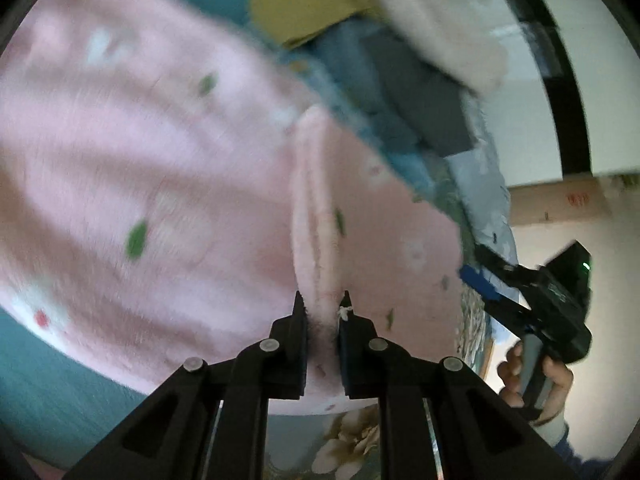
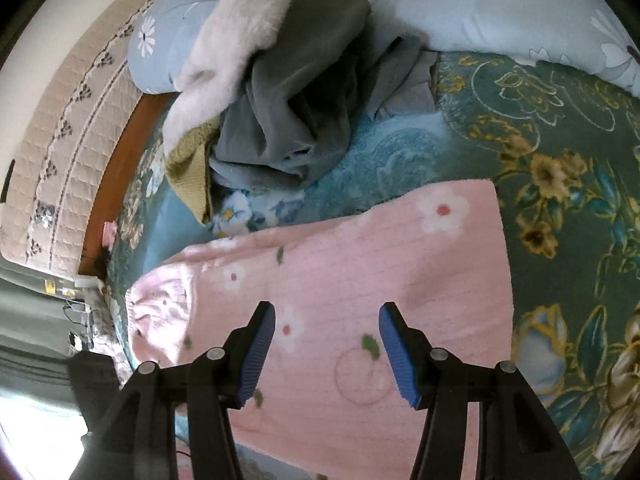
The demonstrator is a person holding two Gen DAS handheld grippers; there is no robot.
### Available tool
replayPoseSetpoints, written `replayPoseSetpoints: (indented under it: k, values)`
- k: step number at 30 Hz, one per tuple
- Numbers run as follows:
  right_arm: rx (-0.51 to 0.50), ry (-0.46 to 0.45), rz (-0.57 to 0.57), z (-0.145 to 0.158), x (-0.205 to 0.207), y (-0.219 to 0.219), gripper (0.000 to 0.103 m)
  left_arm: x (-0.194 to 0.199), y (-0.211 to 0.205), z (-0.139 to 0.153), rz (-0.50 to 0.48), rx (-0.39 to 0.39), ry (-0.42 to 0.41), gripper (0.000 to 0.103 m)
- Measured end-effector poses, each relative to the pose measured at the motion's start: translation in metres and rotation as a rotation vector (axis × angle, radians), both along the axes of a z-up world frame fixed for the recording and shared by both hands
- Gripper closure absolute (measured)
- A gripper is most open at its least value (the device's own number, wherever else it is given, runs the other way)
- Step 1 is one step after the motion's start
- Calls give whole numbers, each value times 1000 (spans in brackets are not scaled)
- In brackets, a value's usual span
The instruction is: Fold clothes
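A pink fleece garment (image 1: 140,168) with white flowers and green leaves lies spread on a bed. My left gripper (image 1: 323,300) is shut on a raised fold of this pink garment, which stands up between its pads. In the right wrist view the same pink garment (image 2: 360,264) lies flat below my right gripper (image 2: 327,312). Its blue pads are apart, with nothing between them. The right gripper (image 1: 532,300) also shows in the left wrist view, held by a hand (image 1: 536,380) at the garment's right edge.
A heap of other clothes (image 2: 288,92), grey, cream fleece and mustard knit, sits at the far side of the bed. A green floral bedspread (image 2: 568,184) and a pale blue pillow (image 2: 500,4) lie around it. The bed's wooden edge (image 2: 116,184) runs at the left.
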State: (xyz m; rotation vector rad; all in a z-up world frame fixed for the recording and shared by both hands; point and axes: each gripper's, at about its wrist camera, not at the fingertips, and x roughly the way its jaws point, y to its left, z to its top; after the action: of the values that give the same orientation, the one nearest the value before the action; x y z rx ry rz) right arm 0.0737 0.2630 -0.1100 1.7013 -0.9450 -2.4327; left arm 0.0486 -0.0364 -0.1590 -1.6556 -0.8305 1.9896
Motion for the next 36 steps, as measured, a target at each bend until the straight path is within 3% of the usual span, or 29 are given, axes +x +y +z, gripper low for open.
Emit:
replayPoseSetpoints:
  k: [4, 7, 11, 19, 25, 27, 29, 31, 36]
  values:
    - [21, -40, 29, -10, 3, -3, 45, 2, -14, 34, -7, 7, 104, 90]
    - [42, -96, 57, -25, 5, -8, 45, -10, -22, 7, 29, -63, 24, 90]
    - [89, -137, 89, -41, 8, -15, 45, -17, -9, -45, 56, -69, -79, 90]
    - [143, -175, 130, -59, 7, -21, 44, -10, -11, -62, 103, -4, -112, 85]
    - [184, -182, 121, -57, 6, -28, 43, 3, -29, -65, 200, 124, -131, 81]
    - [213, -172, 113, -50, 6, -33, 43, 5, -37, -56, 224, 145, -99, 81]
    - [248, -149, 122, -41, 6, -42, 43, 5, -54, -40, 262, 172, -38, 80]
    - [260, -128, 161, -32, 2, -55, 43, 4, -84, -23, 338, 200, 25, 73]
    - [273, -117, 227, -22, -10, -85, 43, 16, -212, 2, 646, 169, 112, 68]
